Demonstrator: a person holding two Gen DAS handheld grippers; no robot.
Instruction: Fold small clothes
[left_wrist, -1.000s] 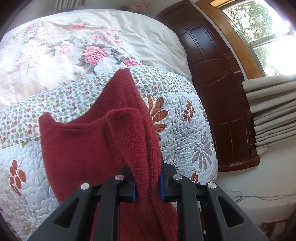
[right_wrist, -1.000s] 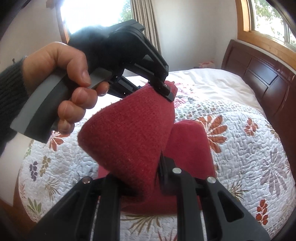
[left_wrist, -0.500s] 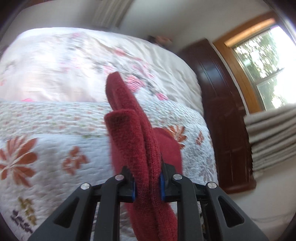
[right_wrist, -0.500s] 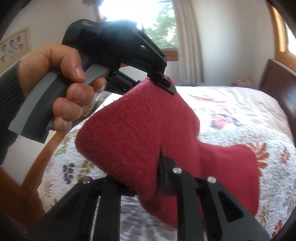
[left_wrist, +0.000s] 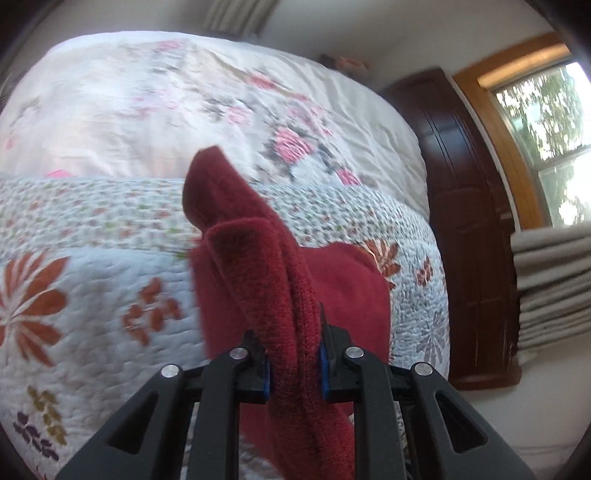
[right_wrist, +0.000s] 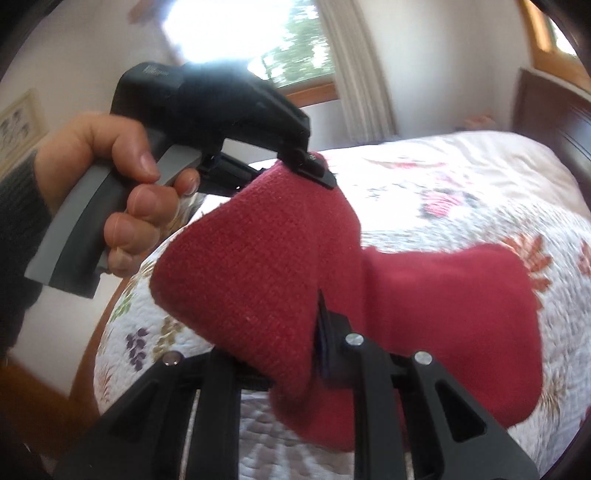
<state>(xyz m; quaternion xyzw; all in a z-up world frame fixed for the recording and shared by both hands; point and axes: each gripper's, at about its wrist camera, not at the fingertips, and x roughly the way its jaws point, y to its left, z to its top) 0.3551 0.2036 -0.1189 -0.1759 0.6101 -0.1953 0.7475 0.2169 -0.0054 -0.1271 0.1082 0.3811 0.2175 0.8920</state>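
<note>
A small dark red knitted garment (left_wrist: 273, 280) hangs in the air over the quilted bed (left_wrist: 92, 295). My left gripper (left_wrist: 293, 363) is shut on a bunched edge of it, which rises between the blue pads as a thick fold. In the right wrist view the same red garment (right_wrist: 243, 280) stretches from my right gripper (right_wrist: 295, 354), shut on one corner, up to the left gripper (right_wrist: 314, 173), held by a person's hand (right_wrist: 122, 192). A loose lobe of the garment (right_wrist: 454, 314) droops toward the quilt on the right.
A floral duvet (left_wrist: 184, 103) covers the far half of the bed. A dark wooden headboard (left_wrist: 469, 206) stands at the right, with a window (left_wrist: 546, 144) and folded grey curtains (left_wrist: 554, 288) beyond. In the right wrist view a wooden bed edge (right_wrist: 92, 350) runs at the left.
Both grippers have lifted and swung with the garment. The cloth, spread on the quilt a second ago, now hangs bunched between them, and the views have tilted toward the room's far side.
</note>
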